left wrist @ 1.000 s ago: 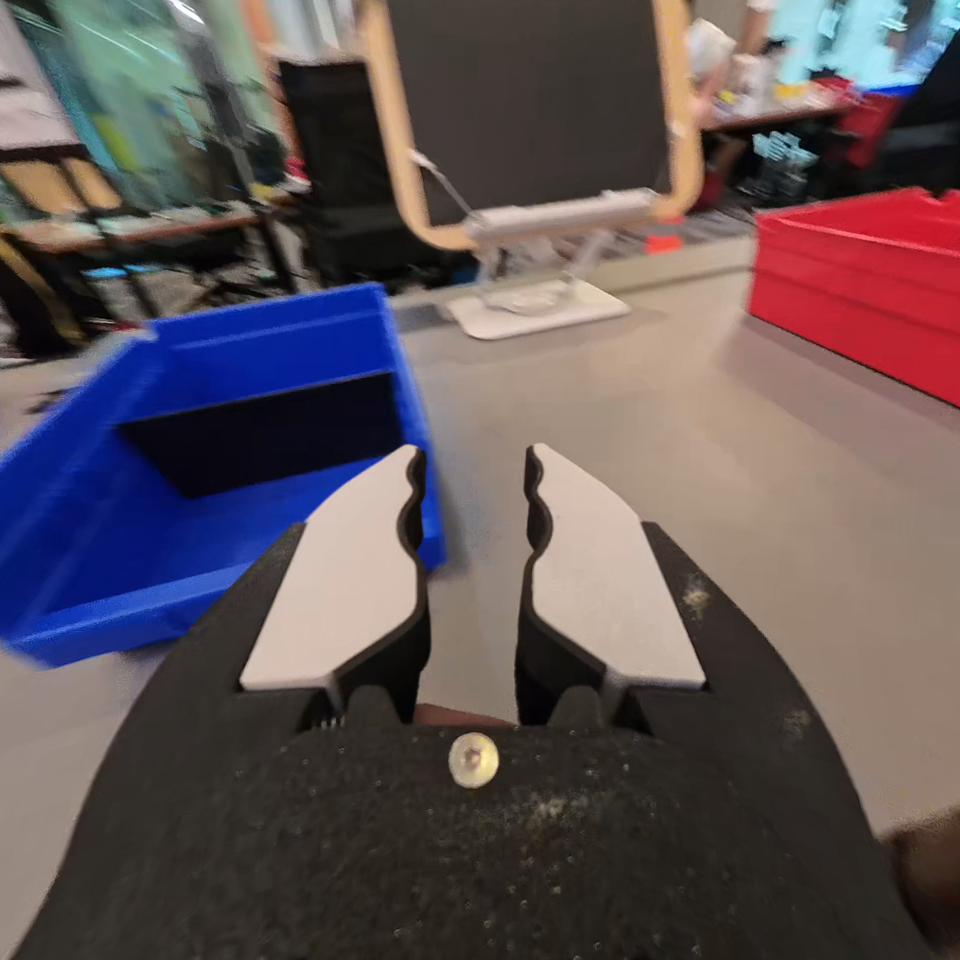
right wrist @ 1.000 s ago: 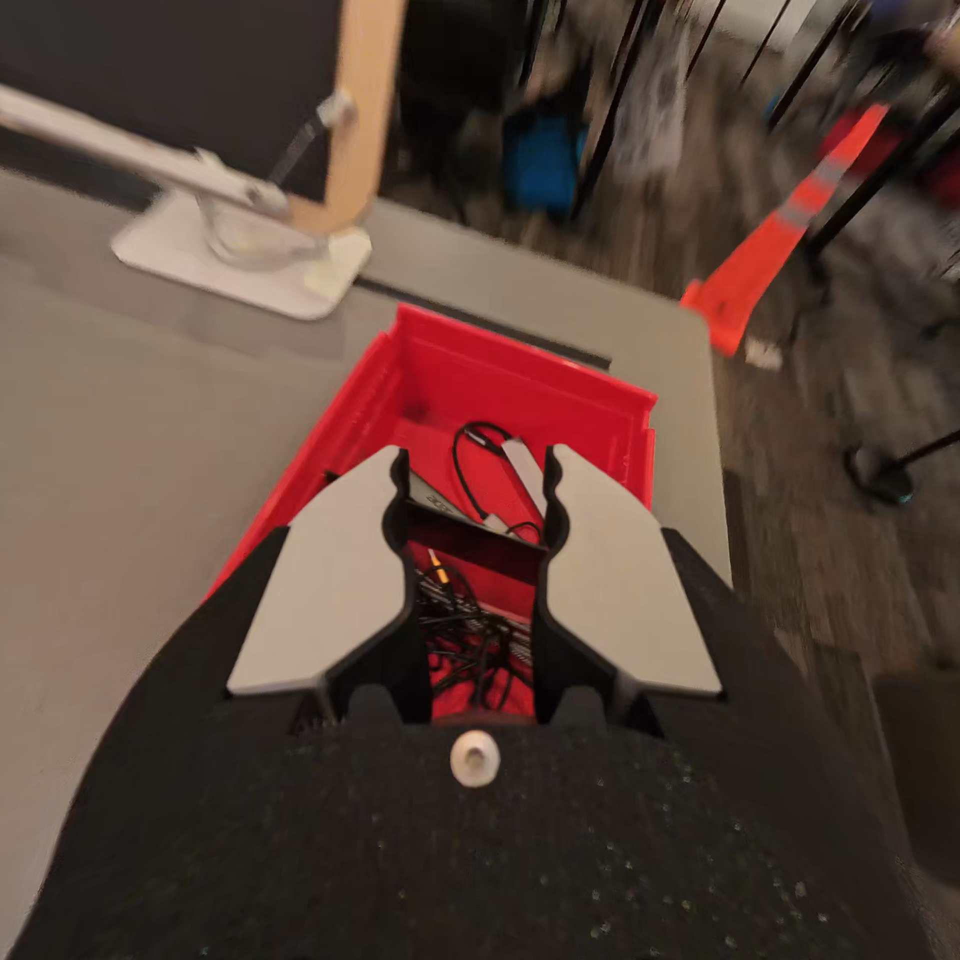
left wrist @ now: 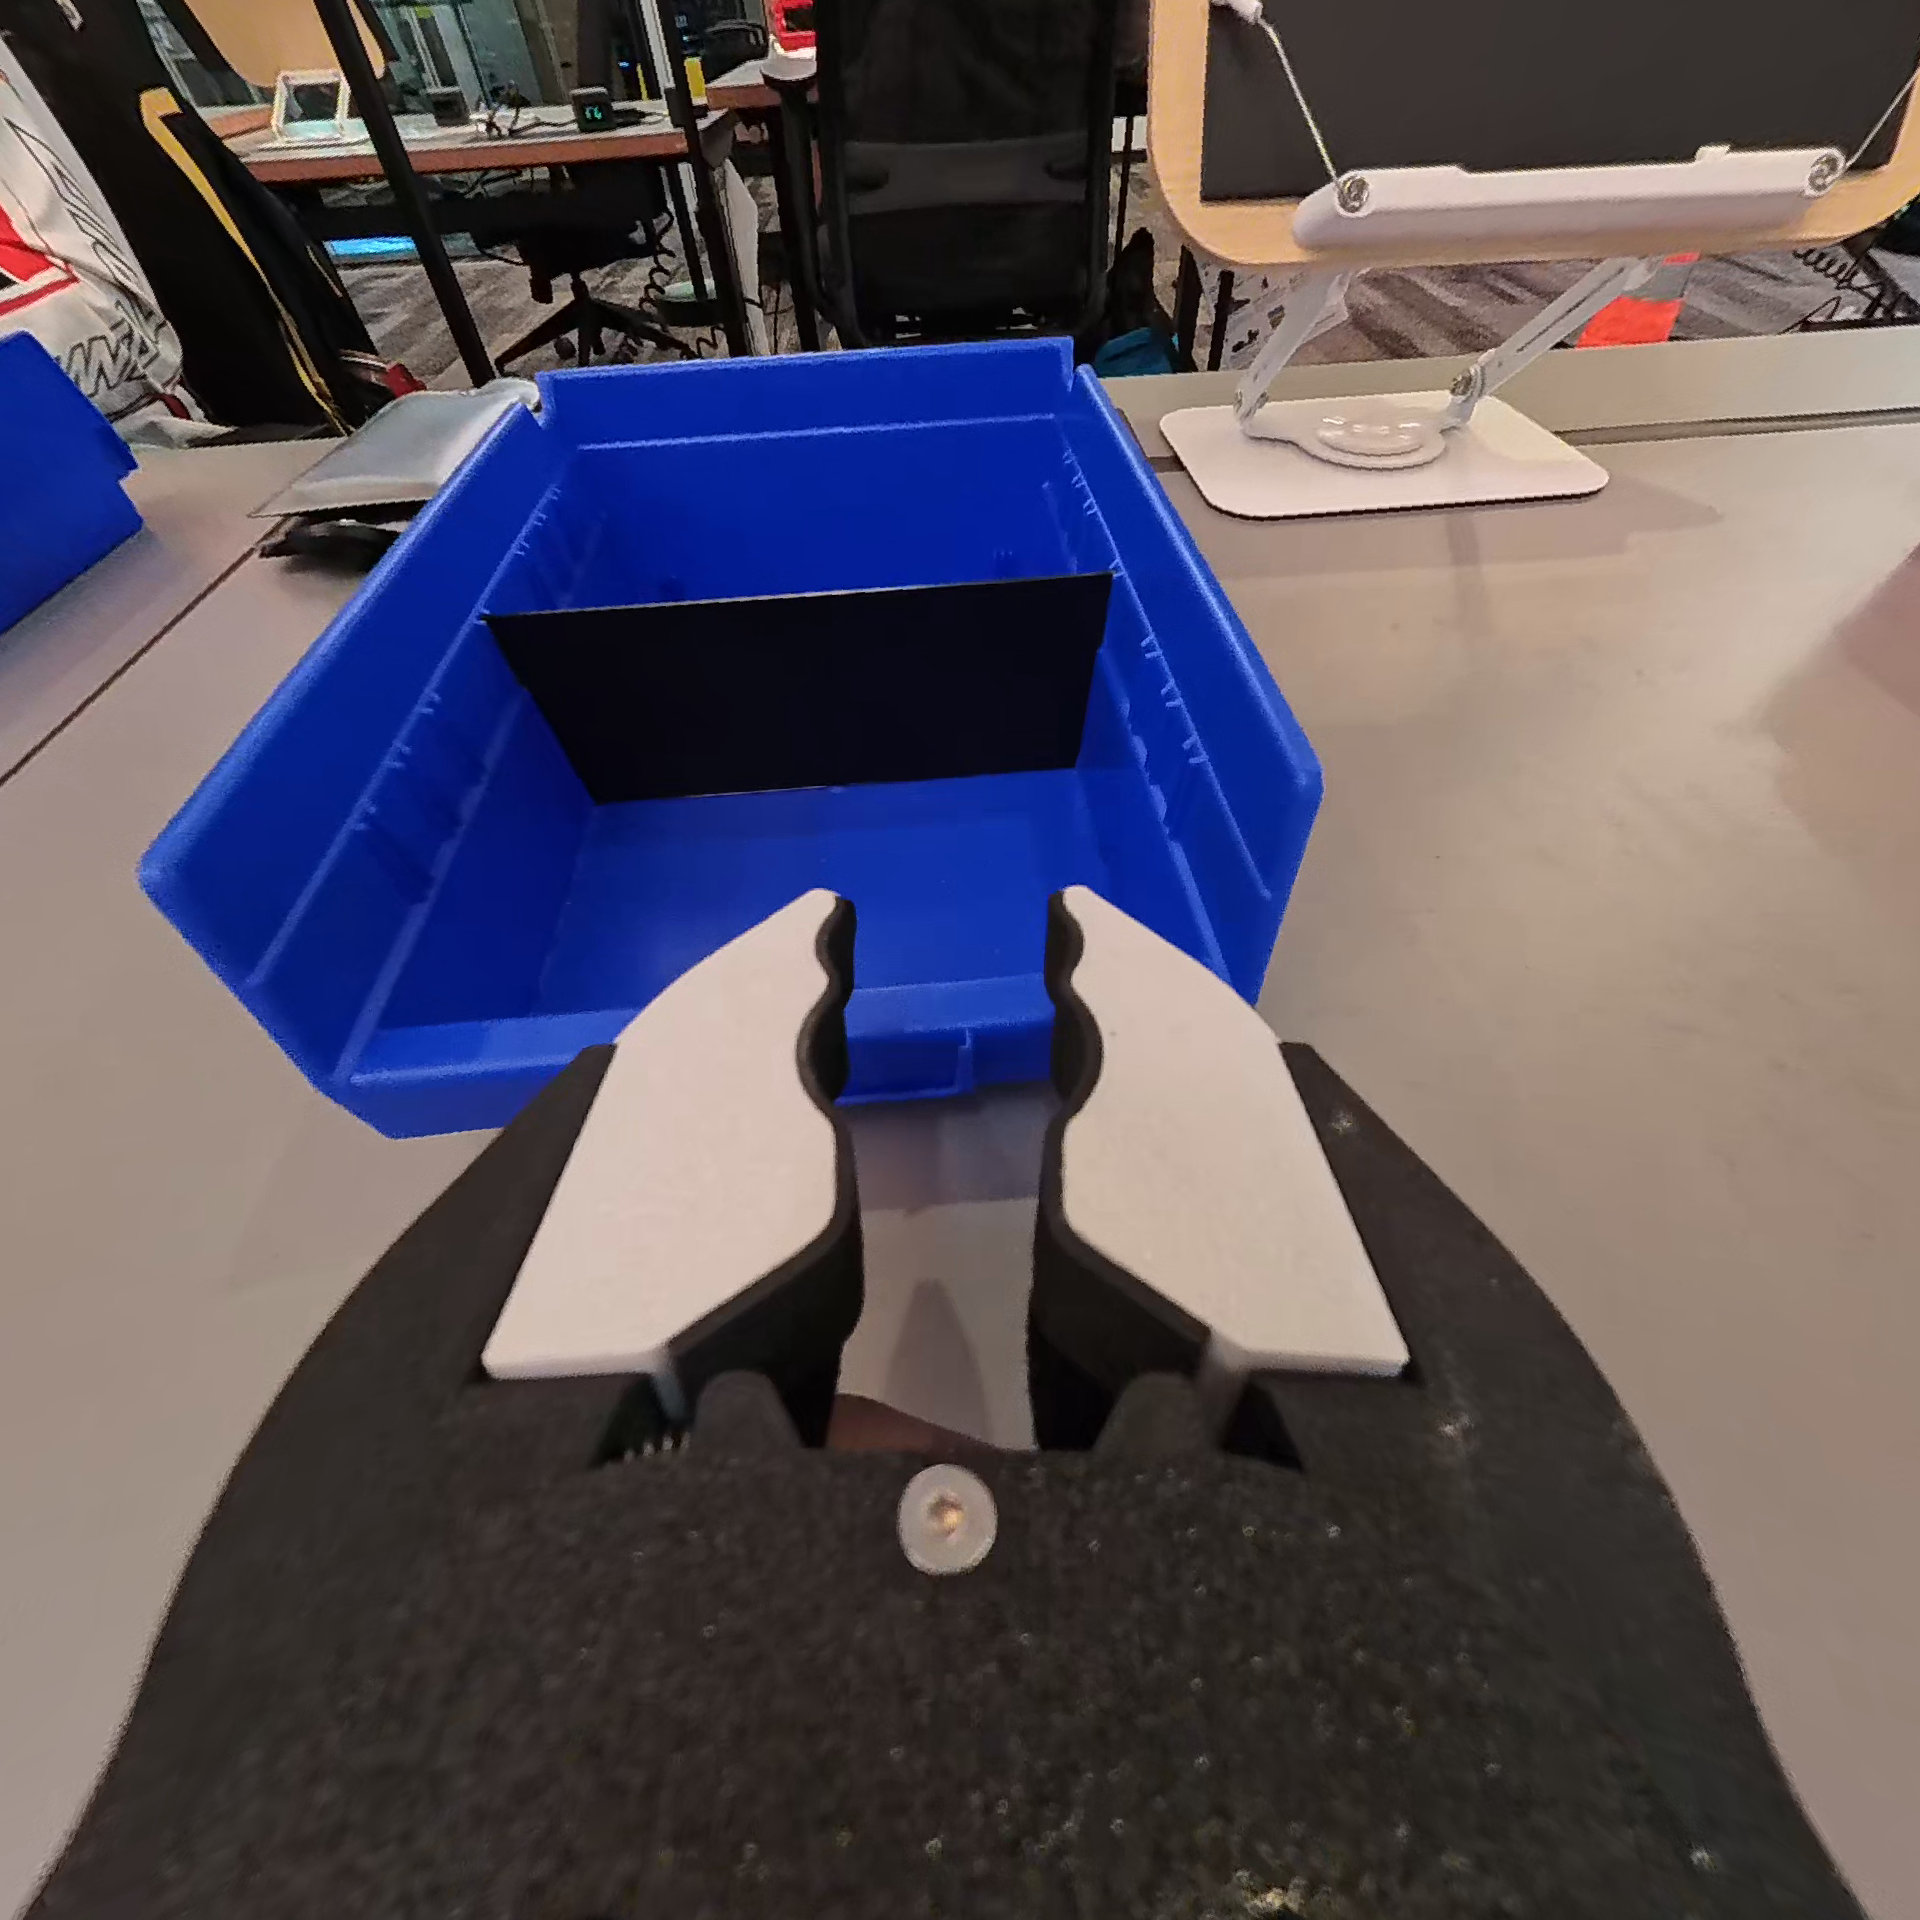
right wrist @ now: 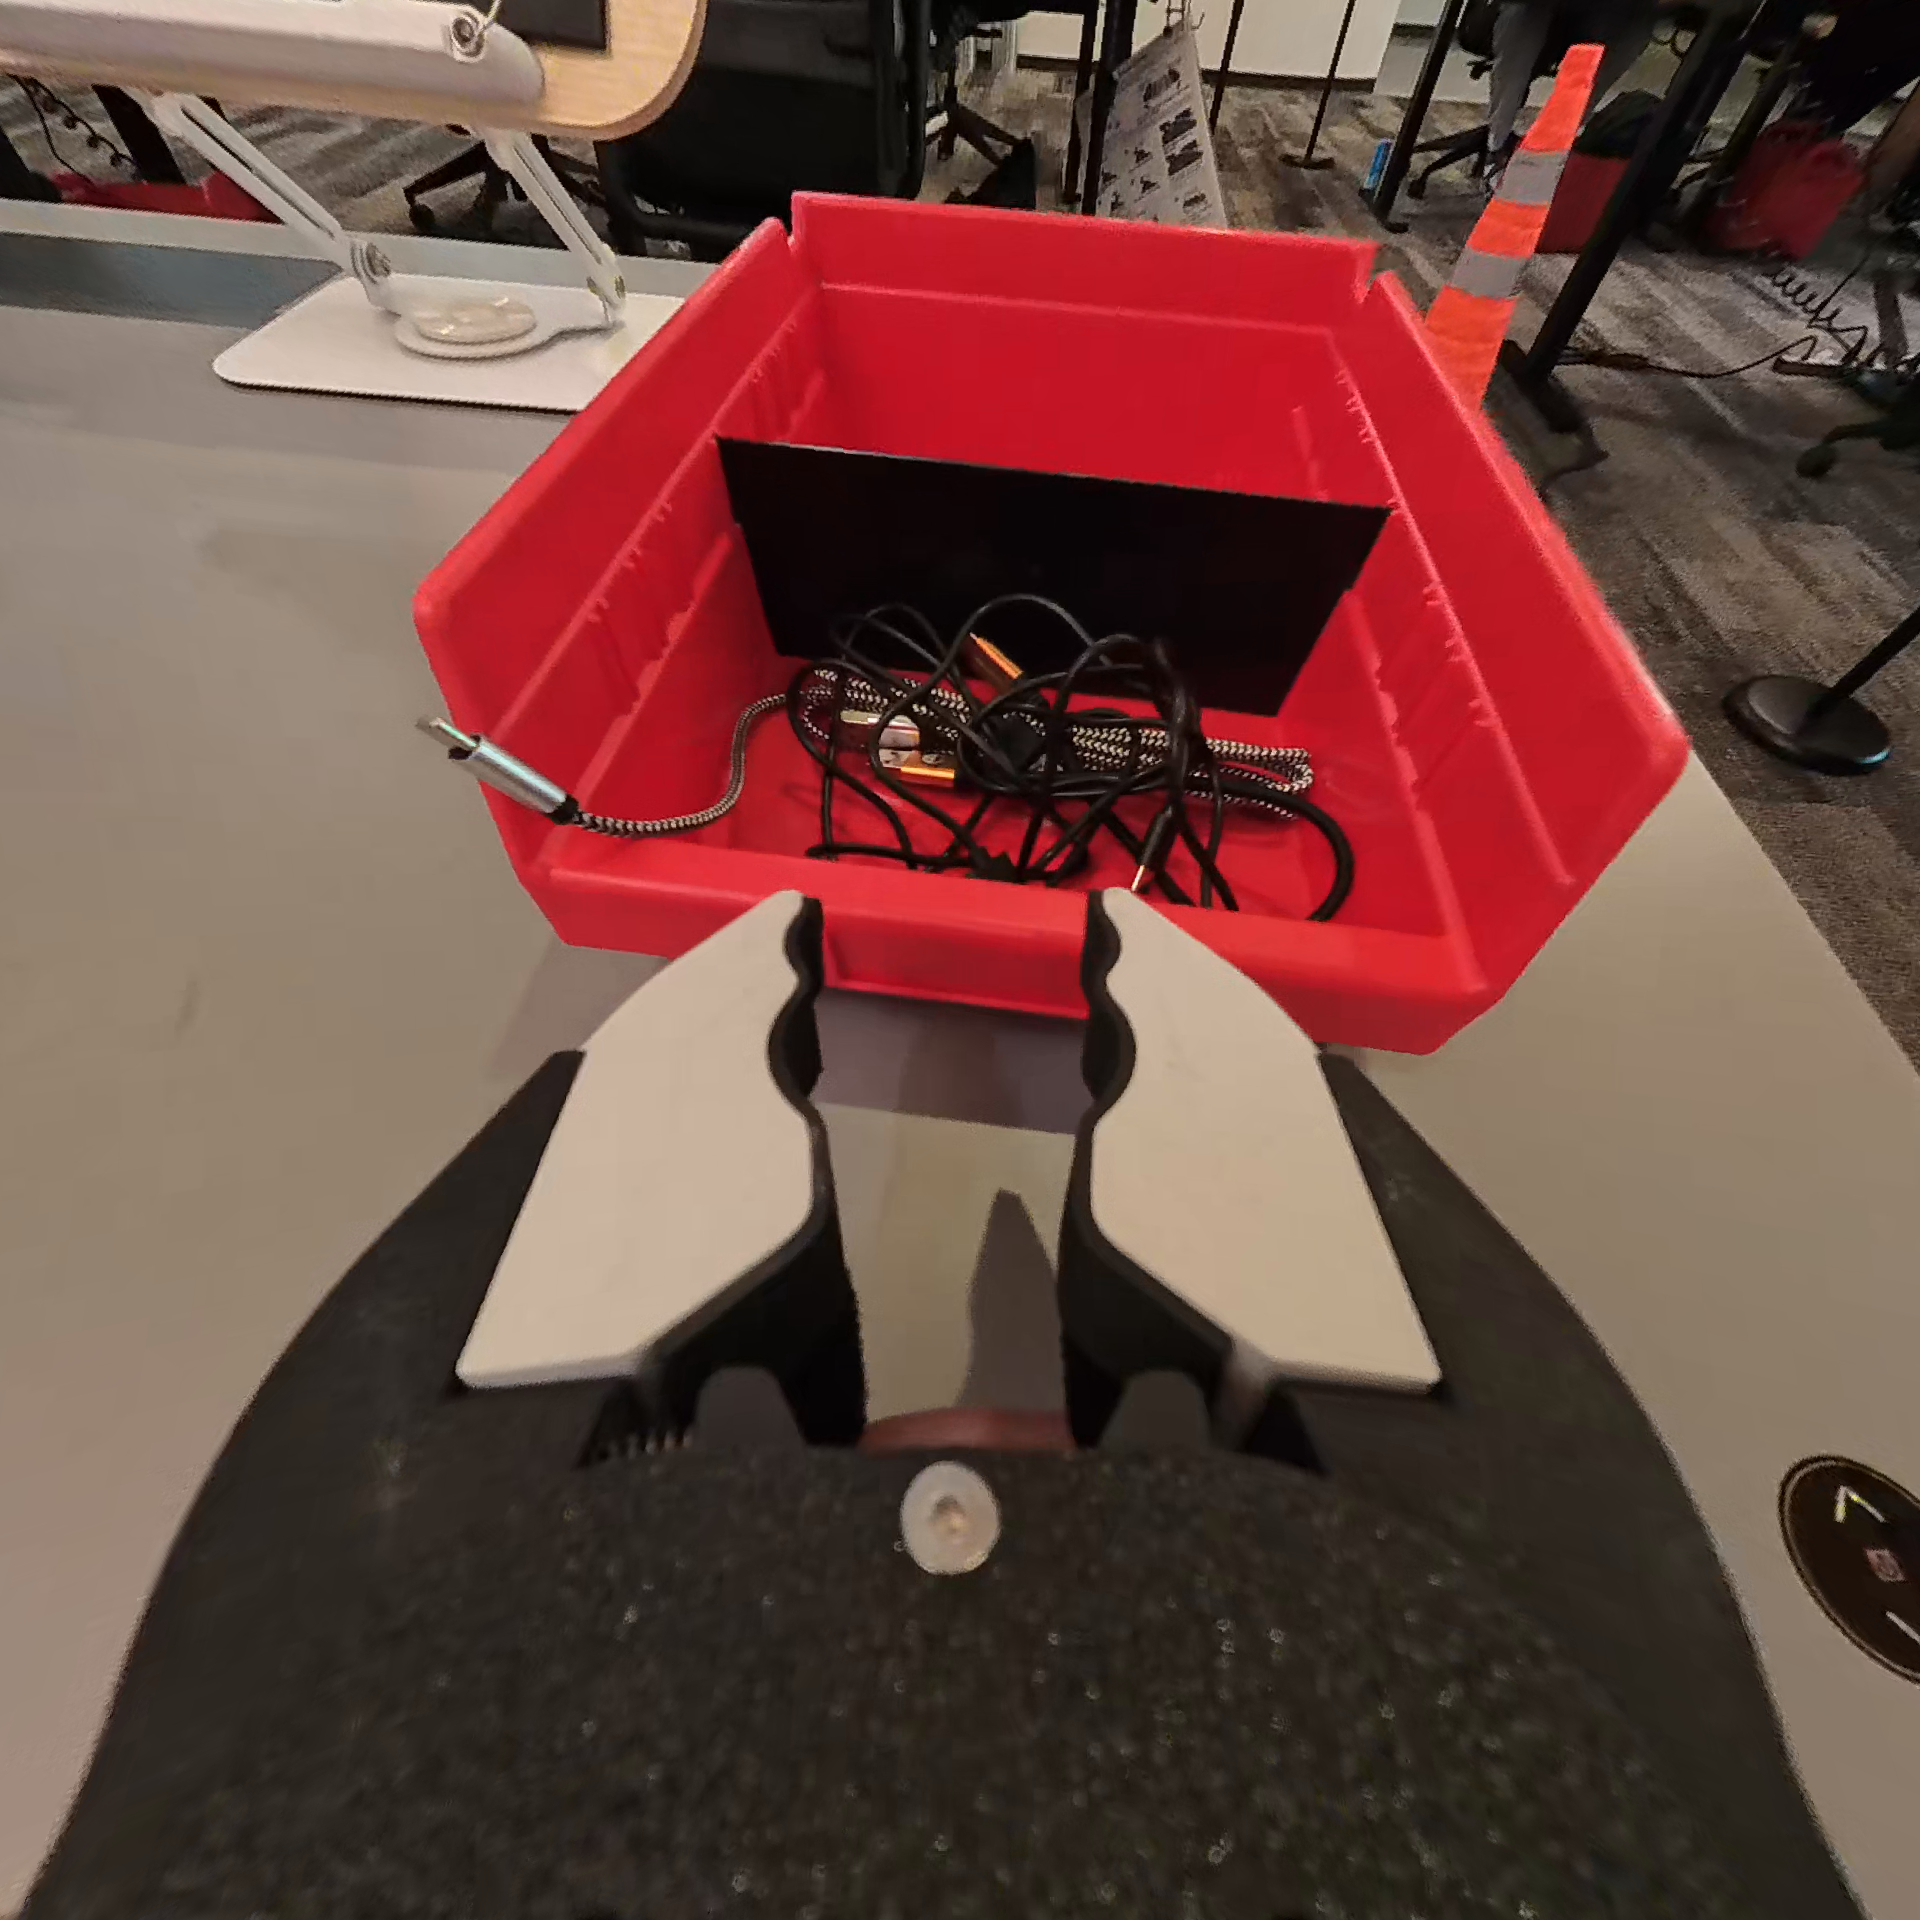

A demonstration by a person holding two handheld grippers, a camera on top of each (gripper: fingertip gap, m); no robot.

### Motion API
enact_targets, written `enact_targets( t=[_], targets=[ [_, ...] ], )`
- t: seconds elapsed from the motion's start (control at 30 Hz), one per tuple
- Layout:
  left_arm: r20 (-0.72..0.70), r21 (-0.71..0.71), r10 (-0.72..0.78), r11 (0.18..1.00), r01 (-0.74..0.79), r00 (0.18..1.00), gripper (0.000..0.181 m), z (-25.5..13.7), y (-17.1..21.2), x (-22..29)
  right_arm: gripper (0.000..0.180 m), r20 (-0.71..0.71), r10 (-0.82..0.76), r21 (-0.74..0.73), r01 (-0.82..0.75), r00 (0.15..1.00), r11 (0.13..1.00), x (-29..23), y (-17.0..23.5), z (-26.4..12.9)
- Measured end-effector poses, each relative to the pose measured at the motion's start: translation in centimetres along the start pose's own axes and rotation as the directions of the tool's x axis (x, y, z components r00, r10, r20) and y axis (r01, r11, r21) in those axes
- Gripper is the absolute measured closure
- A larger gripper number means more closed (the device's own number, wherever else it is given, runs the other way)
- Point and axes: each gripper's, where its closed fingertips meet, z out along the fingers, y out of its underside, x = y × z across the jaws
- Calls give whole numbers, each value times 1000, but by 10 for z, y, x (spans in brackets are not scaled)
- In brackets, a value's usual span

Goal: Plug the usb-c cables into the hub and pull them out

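In the right wrist view a red bin [right wrist: 1538, 665] holds a tangle of black and braided cables [right wrist: 1039, 758] in front of a black divider [right wrist: 1049, 561]. One braided cable's silver plug [right wrist: 488, 758] hangs over the bin's left wall. My right gripper [right wrist: 951, 935] is open and empty, just short of the bin's front lip. In the left wrist view a blue bin [left wrist: 312, 852] with a black divider [left wrist: 810, 686] shows nothing in its near compartment. My left gripper [left wrist: 948, 935] is open and empty over its front edge. No hub is in view.
A white stand [left wrist: 1392, 468] bearing a wood-framed dark panel sits on the grey table behind the bins; it also shows in the right wrist view [right wrist: 436, 332]. A second blue bin [left wrist: 52, 488] is at far left. The table's right edge [right wrist: 1766, 852] drops to floor, with an orange cone [right wrist: 1496, 239] beyond. Across from one pair of fingers to the other is roughly 55 cm.
Both grippers have pulled back and levelled. The left now faces the blue bin straight on; the right has withdrawn from above the red bin to in front of its lip.
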Motion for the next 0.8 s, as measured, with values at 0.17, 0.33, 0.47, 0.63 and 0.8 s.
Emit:
enact_targets(
  t=[0.17,0.33,0.47,0.63,0.8],
  targets=[
    [-6,-9,-17,1000,17,1000,147,3,1,0,133,5,23,-10,-23,1000,1000,2,2,4],
    [-6,-1,-27,1000,27,1000,148,3,0,-1,133,-7,22,-6,-22,1000,1000,5,2,0],
    [-19,-2,-29,1000,29,999,148,4,1,2,130,125,54,67,-62,991,996,-22,-16,-10],
    [-43,36,8,999,-6,999,148,4,-5,11,125,321,42,162,-99,946,982,-99,-42,-13],
    [-135,96,14,995,-1,991,146,1,-12,32,122,104,-63,97,53,993,994,-113,-38,26]
  ],
)
